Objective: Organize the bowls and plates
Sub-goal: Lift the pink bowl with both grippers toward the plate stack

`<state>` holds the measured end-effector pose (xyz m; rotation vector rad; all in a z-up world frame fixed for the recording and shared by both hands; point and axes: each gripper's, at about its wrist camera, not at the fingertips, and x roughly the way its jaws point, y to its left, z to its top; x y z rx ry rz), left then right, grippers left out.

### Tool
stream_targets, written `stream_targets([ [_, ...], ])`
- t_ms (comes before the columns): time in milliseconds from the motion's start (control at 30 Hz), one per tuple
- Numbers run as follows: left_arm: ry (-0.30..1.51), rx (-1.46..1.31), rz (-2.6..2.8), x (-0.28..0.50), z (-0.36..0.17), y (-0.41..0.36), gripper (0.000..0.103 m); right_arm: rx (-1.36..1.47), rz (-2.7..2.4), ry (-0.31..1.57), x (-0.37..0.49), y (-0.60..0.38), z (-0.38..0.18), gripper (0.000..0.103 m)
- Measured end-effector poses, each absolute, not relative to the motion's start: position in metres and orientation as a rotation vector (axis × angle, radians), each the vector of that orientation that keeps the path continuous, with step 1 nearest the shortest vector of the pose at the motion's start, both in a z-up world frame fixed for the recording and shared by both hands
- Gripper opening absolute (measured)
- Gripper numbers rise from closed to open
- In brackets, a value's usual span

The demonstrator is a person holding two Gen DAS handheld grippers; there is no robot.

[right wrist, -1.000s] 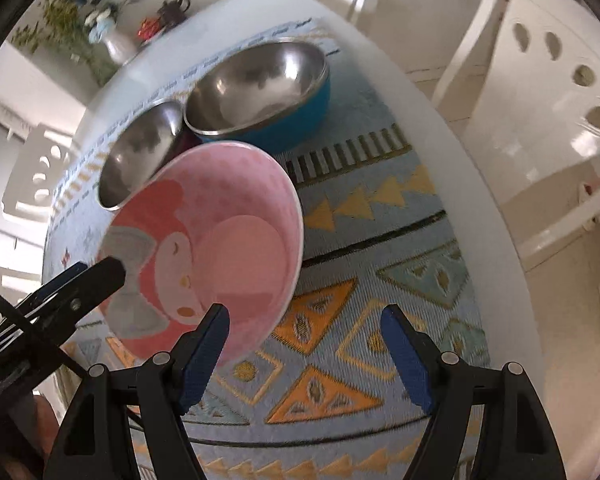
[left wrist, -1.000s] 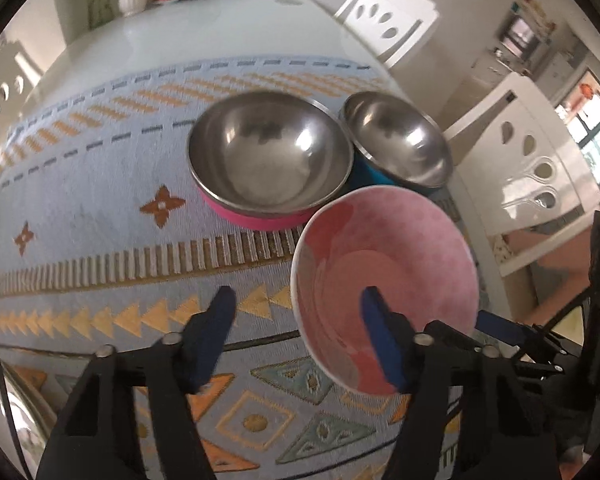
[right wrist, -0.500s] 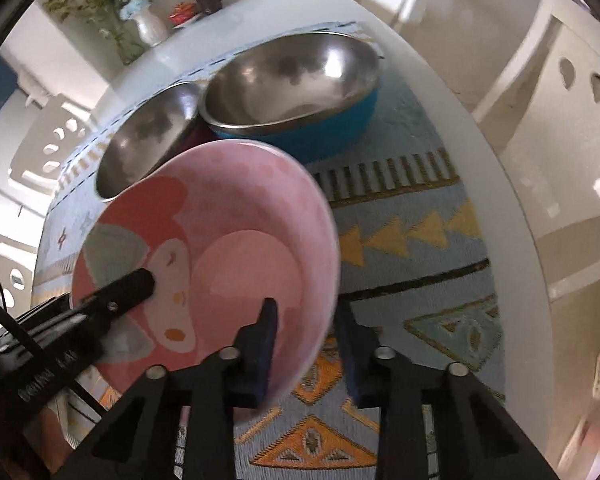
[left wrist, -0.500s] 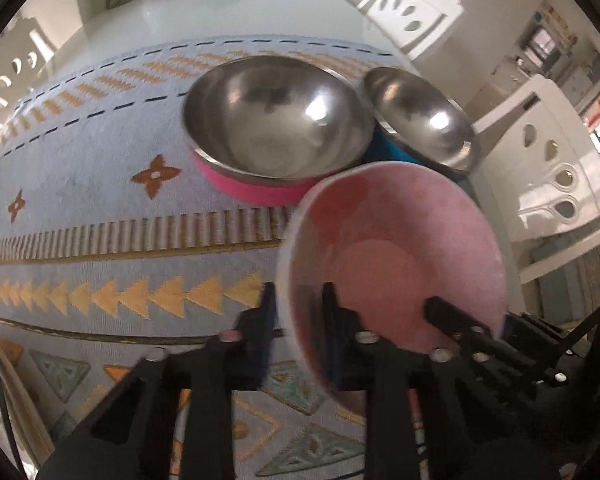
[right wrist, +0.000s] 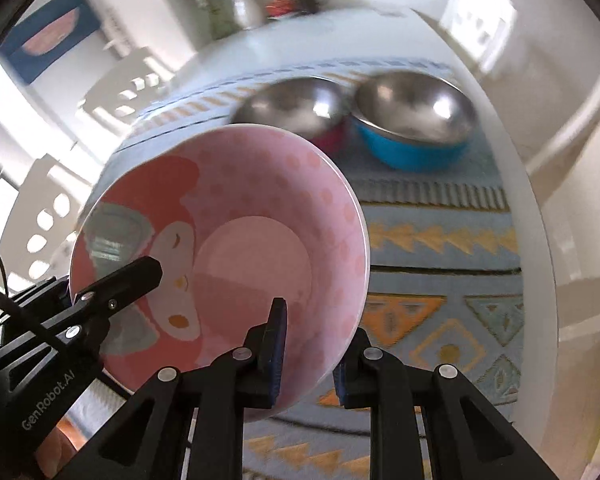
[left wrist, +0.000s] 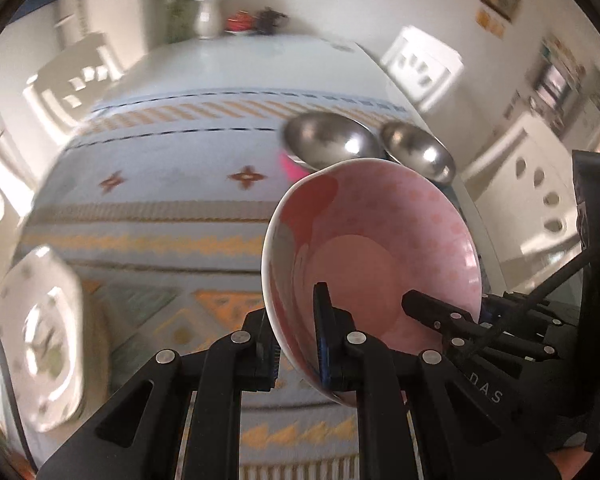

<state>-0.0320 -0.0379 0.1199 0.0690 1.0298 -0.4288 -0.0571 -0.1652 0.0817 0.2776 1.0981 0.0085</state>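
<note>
At the far left of the left wrist view a white patterned plate [left wrist: 40,340] lies on the blue patterned table mat [left wrist: 160,208], blurred. Right of it the left gripper [left wrist: 296,344] is clamped on the near-left rim of the pink cartoon bowl [left wrist: 380,264], one pad inside, one outside. The bowl is held tilted above the mat, not resting on it. The right gripper [right wrist: 312,356] pinches the bowl's opposite rim in the same way, and its black finger shows at the bowl's right edge in the left view. Beyond the bowl stand two steel bowls side by side and touching: the pink-based steel bowl [right wrist: 296,108], partly hidden by the pink bowl's rim, then the blue-based steel bowl [right wrist: 416,120]. White chairs [left wrist: 532,184] ring the table, and a vase [left wrist: 208,20] stands at its far end
</note>
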Motion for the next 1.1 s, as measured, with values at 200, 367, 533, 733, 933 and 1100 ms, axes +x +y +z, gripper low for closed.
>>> stream_targets([
  [200, 1.018, -0.021, -0.336, -0.048, 0.127, 0.006, 0.012, 0.209, 0.099, 1.108, -0.061, -0.116, 0.095, 0.019],
  [367, 1.063, -0.064, -0.321, -0.054, 0.107, 0.025, 0.012, 0.154, 0.107, 1.137, -0.063, -0.093, 0.086, 0.019],
  [533, 1.124, -0.059, -0.335, -0.056, 0.076, 0.025, 0.013, 0.167, 0.075, 1.244, -0.063, -0.093, 0.058, 0.02],
  [733, 1.159, -0.07, -0.348, -0.057, 0.063, 0.025, 0.013, 0.177, 0.051, 1.287, -0.065, -0.092, 0.046, 0.02],
  [933, 1.19, -0.044, -0.374, -0.054, 0.058, 0.018, 0.017, 0.179, 0.02, 1.287, -0.06, -0.098, 0.047, 0.02],
  [1100, 1.184, -0.071, -0.357, -0.055, 0.063, 0.026, 0.037, 0.223, -0.006, 1.292, -0.059, -0.115, 0.049, 0.02],
])
